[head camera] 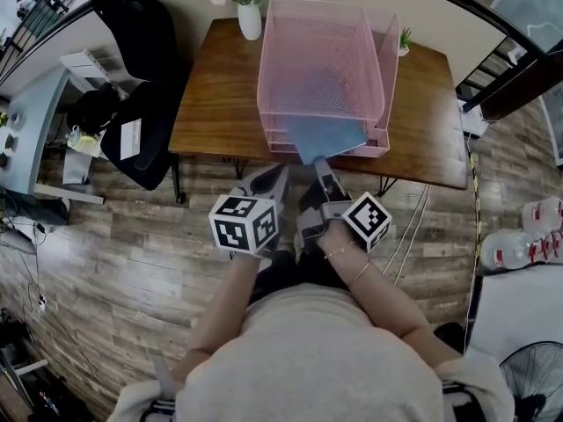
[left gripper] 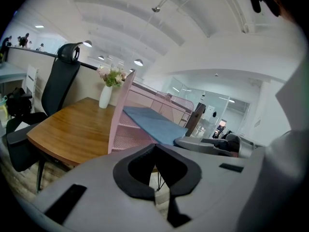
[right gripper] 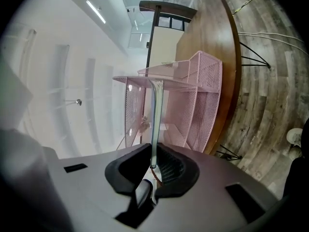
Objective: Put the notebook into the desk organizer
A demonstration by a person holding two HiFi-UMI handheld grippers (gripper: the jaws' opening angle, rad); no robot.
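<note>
A pink mesh desk organizer [head camera: 264, 60] stands on the wooden table [head camera: 211, 112]. The blue notebook [head camera: 327, 135] lies in one of its trays, with its near end sticking out over the table's front edge. My right gripper [head camera: 321, 167] is shut on that near end. In the right gripper view the notebook [right gripper: 155, 120] runs edge-on between the pads toward the organizer [right gripper: 205, 81]. My left gripper [head camera: 273, 178] hangs beside it on the left, shut and empty. In the left gripper view its pads meet [left gripper: 155, 149], and the notebook [left gripper: 154, 122] lies to the right in the organizer [left gripper: 123, 105].
A white vase of flowers [head camera: 249, 16] stands at the table's back left, next to the organizer. A black office chair [head camera: 136, 60] sits left of the table. Water bottles [head camera: 528, 236] and a fan [head camera: 528, 376] are on the floor to the right.
</note>
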